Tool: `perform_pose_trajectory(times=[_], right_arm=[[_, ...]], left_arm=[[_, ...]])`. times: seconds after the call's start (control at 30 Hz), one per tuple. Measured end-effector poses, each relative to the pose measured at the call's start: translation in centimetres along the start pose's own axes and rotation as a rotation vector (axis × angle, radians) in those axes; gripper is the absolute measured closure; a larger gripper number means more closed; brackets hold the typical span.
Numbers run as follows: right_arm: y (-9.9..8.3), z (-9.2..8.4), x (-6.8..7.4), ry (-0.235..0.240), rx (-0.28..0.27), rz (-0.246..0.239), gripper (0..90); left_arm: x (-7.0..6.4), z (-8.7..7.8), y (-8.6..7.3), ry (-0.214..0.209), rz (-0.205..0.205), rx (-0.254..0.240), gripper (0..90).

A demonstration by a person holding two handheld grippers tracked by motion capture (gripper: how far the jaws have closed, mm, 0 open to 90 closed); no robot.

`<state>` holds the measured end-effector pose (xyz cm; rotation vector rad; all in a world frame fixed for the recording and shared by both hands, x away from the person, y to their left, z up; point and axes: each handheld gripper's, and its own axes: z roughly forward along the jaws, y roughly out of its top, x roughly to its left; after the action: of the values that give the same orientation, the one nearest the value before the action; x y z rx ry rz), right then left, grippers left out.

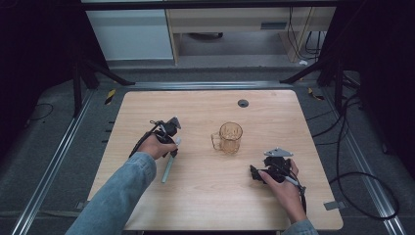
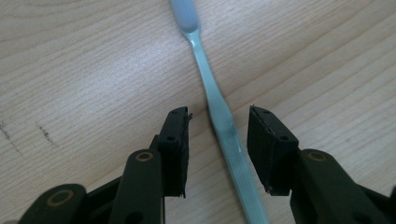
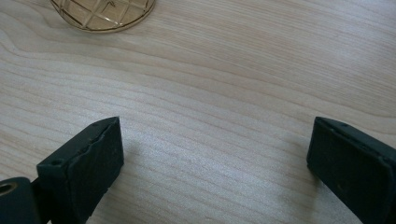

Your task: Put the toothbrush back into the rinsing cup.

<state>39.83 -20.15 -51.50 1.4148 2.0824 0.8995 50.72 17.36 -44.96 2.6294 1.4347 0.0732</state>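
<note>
Spatula lies between left tool jaws, its ends cut off

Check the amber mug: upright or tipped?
Upright. The amber mug stands on its base on the table, open rim upward, handle to its side.

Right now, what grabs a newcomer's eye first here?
The amber glass mug standing alone near the middle of the wooden table. Next, the left hand-held gripper, jaws open on either side of a pale blue toothbrush lying flat on the table. The right hand-held gripper sits wide open over bare wood, right of the mug.
</note>
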Motion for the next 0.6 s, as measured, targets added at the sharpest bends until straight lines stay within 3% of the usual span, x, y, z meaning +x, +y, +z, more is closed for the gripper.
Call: perform_pose_trajectory(times=[0.2,0.6], right_arm=[[0.0,0.0,0.0,0.000,0.000,0.000,4.0],[0.0,0.0,0.0,-0.001,0.000,-0.001,4.0]], left_arm=[[0.2,0.2,0.7,0.001,-0.023,0.010,61.5],[-1.0,0.7,1.9,0.026,-0.013,0.038,65.3]])
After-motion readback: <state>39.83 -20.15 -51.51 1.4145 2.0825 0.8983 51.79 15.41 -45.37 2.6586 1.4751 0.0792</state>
